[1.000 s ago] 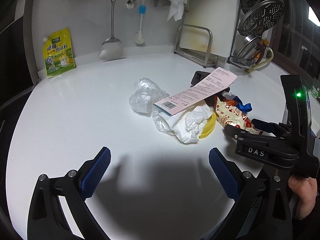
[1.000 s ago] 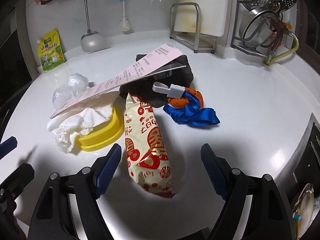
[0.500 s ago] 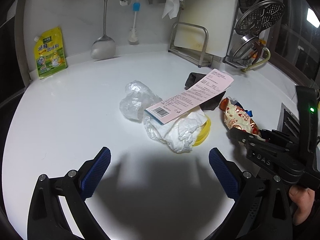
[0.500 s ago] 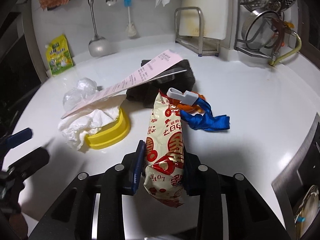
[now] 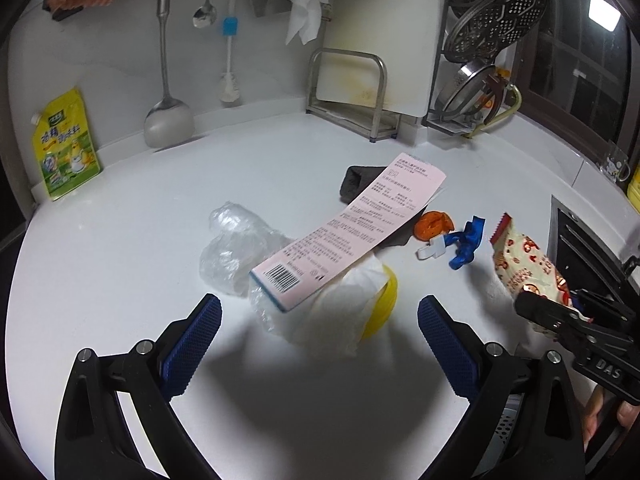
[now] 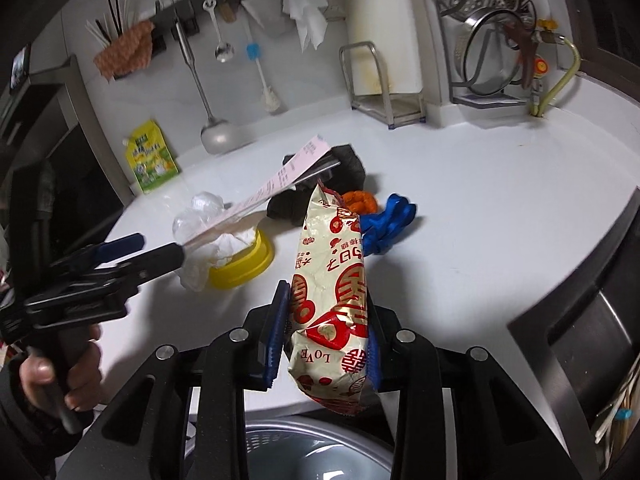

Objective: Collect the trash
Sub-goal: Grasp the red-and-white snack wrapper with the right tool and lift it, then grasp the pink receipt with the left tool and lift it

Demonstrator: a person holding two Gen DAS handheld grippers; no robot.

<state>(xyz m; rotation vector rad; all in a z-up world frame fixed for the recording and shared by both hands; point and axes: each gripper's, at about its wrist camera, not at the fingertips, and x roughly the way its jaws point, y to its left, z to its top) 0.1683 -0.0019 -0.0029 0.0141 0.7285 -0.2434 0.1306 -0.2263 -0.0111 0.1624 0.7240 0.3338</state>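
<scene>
My right gripper (image 6: 326, 334) is shut on a red-and-cream snack wrapper (image 6: 336, 296) and holds it tilted above the counter's front edge, over a grey bin (image 6: 312, 452). The wrapper (image 5: 524, 264) also shows at the right of the left wrist view. My left gripper (image 5: 320, 336) stands open just above the counter, short of a crumpled white tissue (image 5: 336, 316) on a yellow lid (image 5: 386, 306). A pink receipt (image 5: 352, 228) lies across them, next to a clear plastic bag (image 5: 236, 248). An orange peel (image 5: 434, 224), a blue ribbon (image 5: 466, 240) and a dark cloth (image 5: 360, 182) lie behind.
A yellow-green pouch (image 5: 64, 144) leans on the back wall at the left. A ladle (image 5: 168, 120), a brush (image 5: 229, 64) and a hanging cloth are on the wall. A board rack (image 5: 352, 92) and a rack of steel lids (image 5: 484, 56) stand at the back right. A sink rim (image 5: 576, 236) lies right.
My right gripper closed on the snack wrapper and lifted it off the counter, back toward the front edge. The left gripper drew a little toward the tissue pile, still open.
</scene>
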